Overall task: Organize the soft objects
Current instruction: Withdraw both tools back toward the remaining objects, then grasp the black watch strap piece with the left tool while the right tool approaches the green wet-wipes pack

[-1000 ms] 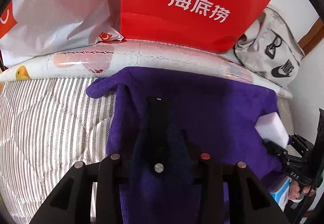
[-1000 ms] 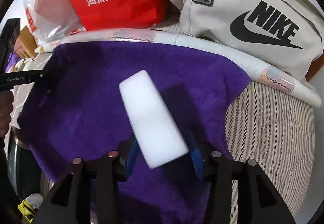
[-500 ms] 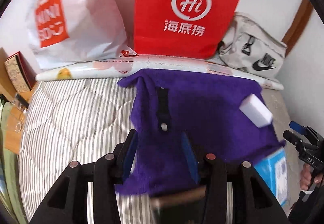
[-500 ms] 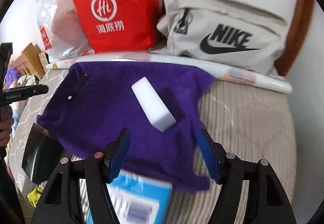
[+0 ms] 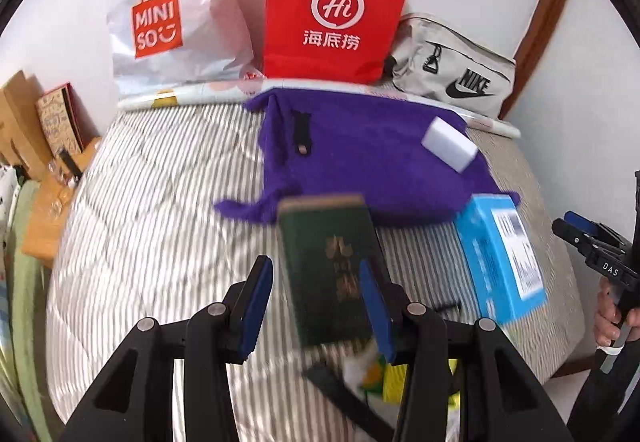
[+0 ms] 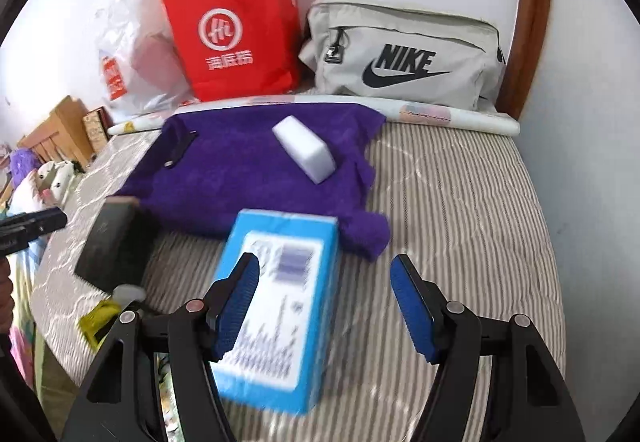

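Note:
A purple towel [image 5: 360,150] [image 6: 248,166] lies spread on the striped bed. On it rest a white sponge block [image 5: 450,146] [image 6: 306,152] and a black strap [image 5: 302,132] [image 6: 180,148]. My left gripper [image 5: 316,306] is open and empty, above a dark green book [image 5: 328,266] [image 6: 110,246]. My right gripper [image 6: 326,306] is open and empty, above a blue box [image 6: 276,306] [image 5: 500,258]. Both grippers are well back from the towel.
At the back stand a red paper bag [image 5: 336,10] [image 6: 236,30], a white Miniso bag [image 5: 168,14], a grey Nike bag [image 5: 452,78] [image 6: 404,54] and a rolled mat [image 6: 440,116]. Yellow and white small items [image 5: 380,370] lie at the bed's near edge. Wooden furniture [image 5: 24,130] stands left.
Both grippers opened and pulled back from the towel. The right one let go of the white sponge, the left one of the black strap; the book and the blue box came into view.

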{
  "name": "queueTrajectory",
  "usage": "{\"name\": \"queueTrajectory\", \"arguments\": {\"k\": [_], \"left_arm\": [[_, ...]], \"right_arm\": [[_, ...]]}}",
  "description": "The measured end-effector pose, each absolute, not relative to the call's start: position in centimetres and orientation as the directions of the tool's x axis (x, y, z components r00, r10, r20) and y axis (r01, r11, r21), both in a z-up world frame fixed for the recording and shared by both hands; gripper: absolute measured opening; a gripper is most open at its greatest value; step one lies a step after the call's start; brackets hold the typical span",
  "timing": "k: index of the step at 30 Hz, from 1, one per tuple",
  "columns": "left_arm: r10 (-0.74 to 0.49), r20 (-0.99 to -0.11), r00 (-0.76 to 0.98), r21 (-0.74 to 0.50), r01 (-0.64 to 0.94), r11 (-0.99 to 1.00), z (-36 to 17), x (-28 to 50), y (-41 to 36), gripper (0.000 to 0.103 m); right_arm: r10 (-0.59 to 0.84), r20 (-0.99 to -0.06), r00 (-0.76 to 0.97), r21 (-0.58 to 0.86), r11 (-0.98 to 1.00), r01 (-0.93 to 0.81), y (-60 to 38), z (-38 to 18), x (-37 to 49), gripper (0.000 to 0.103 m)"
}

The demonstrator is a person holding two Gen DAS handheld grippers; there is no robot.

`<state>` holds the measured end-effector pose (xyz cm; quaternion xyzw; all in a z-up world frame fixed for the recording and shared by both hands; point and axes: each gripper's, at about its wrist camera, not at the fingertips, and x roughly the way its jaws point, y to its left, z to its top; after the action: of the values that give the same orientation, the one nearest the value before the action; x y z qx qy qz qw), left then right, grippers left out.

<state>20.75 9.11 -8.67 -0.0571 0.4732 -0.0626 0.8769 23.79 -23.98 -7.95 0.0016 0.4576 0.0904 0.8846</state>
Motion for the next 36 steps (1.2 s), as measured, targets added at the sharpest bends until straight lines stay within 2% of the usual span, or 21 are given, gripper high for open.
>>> {"name": "queueTrajectory", "arguments": {"k": [9, 17, 23, 25, 26, 30, 34, 36], "left_arm": [[-0.234, -0.855, 0.463, -0.249, 0.03, 0.968, -13.9, 14.2, 8.5, 0.043], [-0.256, -0.88, 0.401, -0.277, 0.006, 0.961, -18.3, 12.9, 6.9, 0.043], [-0.205, -0.872, 0.444, -0.234, -0.011, 0.972, -19.0, 12.8, 5.7, 0.044], [-0.186, -0.874, 0.449, -0.22, -0.024, 0.975, -19.0, 12.7, 5.7, 0.039], [-0.175, -0.875, 0.451, -0.211, -0.029, 0.977, -19.0, 12.7, 5.8, 0.033], [-0.226, -0.868, 0.443, -0.272, -0.041, 0.962, -19.1, 12.4, 7.0, 0.021], [-0.252, -0.859, 0.446, -0.311, -0.063, 0.948, -19.3, 12.1, 8.2, 0.02], [-0.209, -0.867, 0.452, -0.271, -0.076, 0.96, -19.2, 11.8, 8.9, 0.02]], "right_arm": [[0.224, -0.798, 0.56, 0.122, 0.969, -0.214, -22.1, -8.6, 17.9, 0.068], [0.275, -0.792, 0.545, 0.146, 0.952, -0.269, -21.1, -9.8, 13.8, 0.068], [0.311, -0.8, 0.513, 0.191, 0.943, -0.273, -20.6, -11.5, 12.7, 0.068], [0.329, -0.8, 0.502, 0.219, 0.938, -0.267, -20.7, -11.9, 12.5, 0.068], [0.337, -0.8, 0.496, 0.23, 0.936, -0.264, -20.7, -12.1, 12.5, 0.068], [0.343, -0.797, 0.498, 0.239, 0.935, -0.262, -20.6, -12.1, 12.4, 0.068], [0.351, -0.79, 0.503, 0.246, 0.932, -0.266, -20.6, -11.8, 12.2, 0.068], [0.348, -0.79, 0.504, 0.242, 0.933, -0.265, -20.7, -11.8, 12.1, 0.068]]}}
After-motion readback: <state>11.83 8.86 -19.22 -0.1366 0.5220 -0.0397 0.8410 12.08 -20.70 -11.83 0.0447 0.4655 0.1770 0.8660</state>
